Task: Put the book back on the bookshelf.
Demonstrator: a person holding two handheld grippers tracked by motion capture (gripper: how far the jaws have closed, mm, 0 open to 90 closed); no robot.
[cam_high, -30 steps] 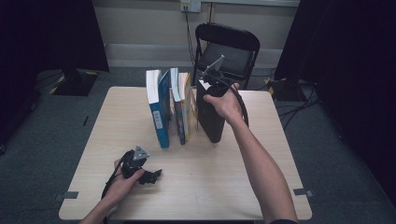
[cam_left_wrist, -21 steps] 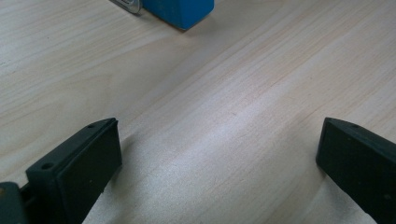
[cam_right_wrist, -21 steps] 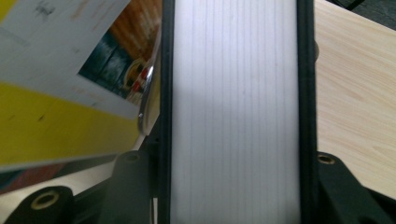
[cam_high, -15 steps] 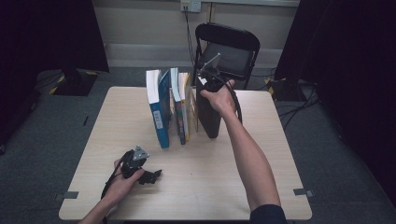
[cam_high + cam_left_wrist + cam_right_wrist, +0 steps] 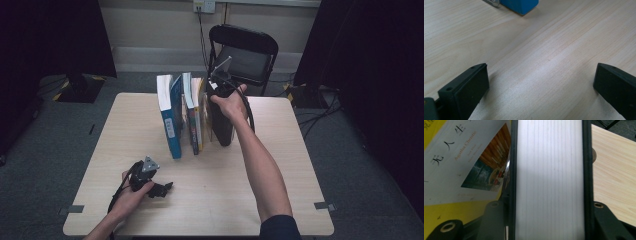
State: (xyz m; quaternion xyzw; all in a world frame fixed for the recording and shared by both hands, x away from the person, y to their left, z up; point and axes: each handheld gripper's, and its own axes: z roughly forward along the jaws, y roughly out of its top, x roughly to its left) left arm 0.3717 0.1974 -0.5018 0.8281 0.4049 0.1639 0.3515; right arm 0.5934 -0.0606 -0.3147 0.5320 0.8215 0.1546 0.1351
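Right tool (image 5: pixel 218 95): I see it at the top of the black book (image 5: pixel 221 120), and its jaws pinch this book from both sides. In the right gripper view the pale page edges (image 5: pixel 549 180) run between the two black jaws, with the dark covers pressed against the pads.
Black book: it stands upright on the desk (image 5: pixel 280 165), at the right end of the row, just beside the yellow book (image 5: pixel 199 117).
Yellow book, close view: its cover (image 5: pixel 461 170) with a picture and printed letters lies directly at the left of the held book.
Row of books: a blue book (image 5: pixel 170 117) stands at the left end, slightly apart from the others.
Left tool (image 5: pixel 152 187): it rests low on the desk near my side, jaws spread wide, with bare wood (image 5: pixel 541 75) between them.
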